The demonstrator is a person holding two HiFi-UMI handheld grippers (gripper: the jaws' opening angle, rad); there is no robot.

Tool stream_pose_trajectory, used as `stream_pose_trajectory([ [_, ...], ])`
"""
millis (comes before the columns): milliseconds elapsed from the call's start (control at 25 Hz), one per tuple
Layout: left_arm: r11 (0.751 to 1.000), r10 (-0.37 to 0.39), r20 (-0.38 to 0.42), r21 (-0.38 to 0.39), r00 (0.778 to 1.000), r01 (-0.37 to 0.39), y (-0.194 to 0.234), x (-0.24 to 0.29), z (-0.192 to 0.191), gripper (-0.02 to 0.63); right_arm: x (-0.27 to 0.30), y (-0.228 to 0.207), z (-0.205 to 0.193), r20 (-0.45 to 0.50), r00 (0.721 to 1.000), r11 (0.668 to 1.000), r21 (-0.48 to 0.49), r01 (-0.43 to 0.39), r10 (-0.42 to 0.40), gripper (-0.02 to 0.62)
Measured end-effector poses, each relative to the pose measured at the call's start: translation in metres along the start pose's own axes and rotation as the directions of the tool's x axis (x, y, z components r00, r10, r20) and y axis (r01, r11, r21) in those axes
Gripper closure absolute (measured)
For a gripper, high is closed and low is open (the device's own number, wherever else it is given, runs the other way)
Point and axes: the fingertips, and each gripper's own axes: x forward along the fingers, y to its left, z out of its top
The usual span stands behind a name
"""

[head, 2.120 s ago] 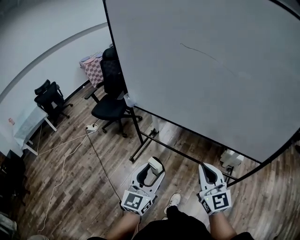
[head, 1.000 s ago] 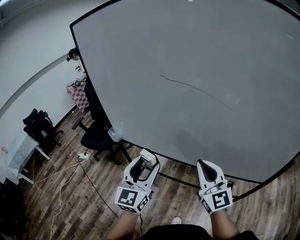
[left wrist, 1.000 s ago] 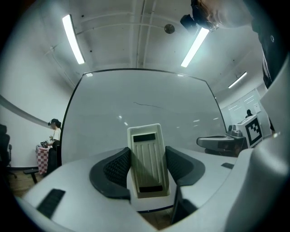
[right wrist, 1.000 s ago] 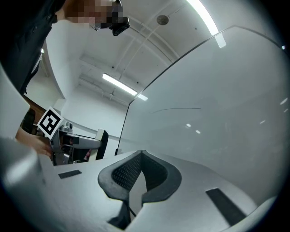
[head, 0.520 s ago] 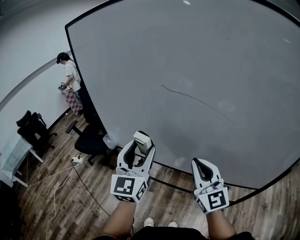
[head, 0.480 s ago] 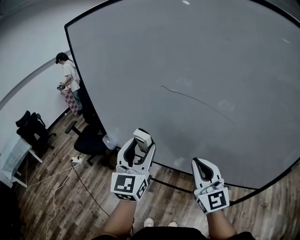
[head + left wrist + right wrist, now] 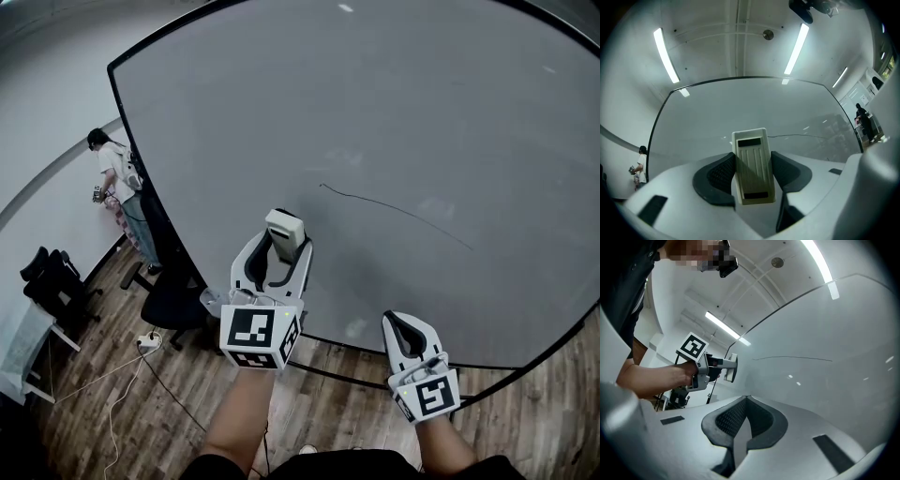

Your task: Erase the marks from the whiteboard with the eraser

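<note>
A large whiteboard [image 7: 394, 103] fills most of the head view and carries one thin dark line [image 7: 394, 208] across its middle. My left gripper [image 7: 281, 242] is raised in front of the board, shut on a cream eraser [image 7: 284, 230], a little left of and below the line's left end. The left gripper view shows the eraser [image 7: 751, 164] clamped upright between the black pads, with the line [image 7: 797, 136] beyond it. My right gripper [image 7: 406, 335] hangs lower near the board's bottom edge, shut and holding nothing [image 7: 746, 420].
A person [image 7: 114, 178] stands at the board's left edge beside a checked cloth. Black office chairs [image 7: 173, 300] and a second chair [image 7: 52, 277] stand on the wooden floor, with a white cable and power strip [image 7: 145, 342] trailing across it.
My left gripper has risen with the eraser towards the line on the board. The view has tilted up, so the board fills more of it. The right gripper stays low.
</note>
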Motion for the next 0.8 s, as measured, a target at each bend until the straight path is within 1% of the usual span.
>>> stream_pose_trajectory([
  [120, 1.0, 0.005, 0.025, 0.013, 1.0, -0.005, 0.012, 0.012, 0.016, 0.345, 0.009, 0.005, 0.004, 0.0, 1.0, 1.0, -0.004, -0.001, 0.001, 0.575],
  [240, 0.999, 0.001, 0.053, 0.047, 0.999, -0.004, 0.016, 0.02, 0.026, 0.345, 0.01, 0.012, 0.005, 0.008, 1.0, 1.0, -0.015, 0.002, -0.002, 0.575],
  [400, 0.997, 0.0, 0.054, 0.08, 0.999, -0.004, 0.019, 0.032, 0.031, 0.345, 0.007, 0.019, 0.006, 0.016, 1.0, 1.0, -0.025, 0.01, -0.01, 0.575],
  [480, 0.996, 0.005, 0.052, 0.087, 0.999, -0.009, 0.022, 0.037, 0.032, 0.345, 0.004, 0.021, 0.007, 0.024, 1.0, 0.999, -0.027, 0.018, -0.017, 0.575],
  [800, 0.997, 0.012, 0.061, 0.078, 0.998, -0.017, 0.02, 0.054, 0.036, 0.345, -0.007, 0.016, 0.005, -0.007, 0.999, 0.998, -0.036, 0.05, -0.051, 0.575],
])
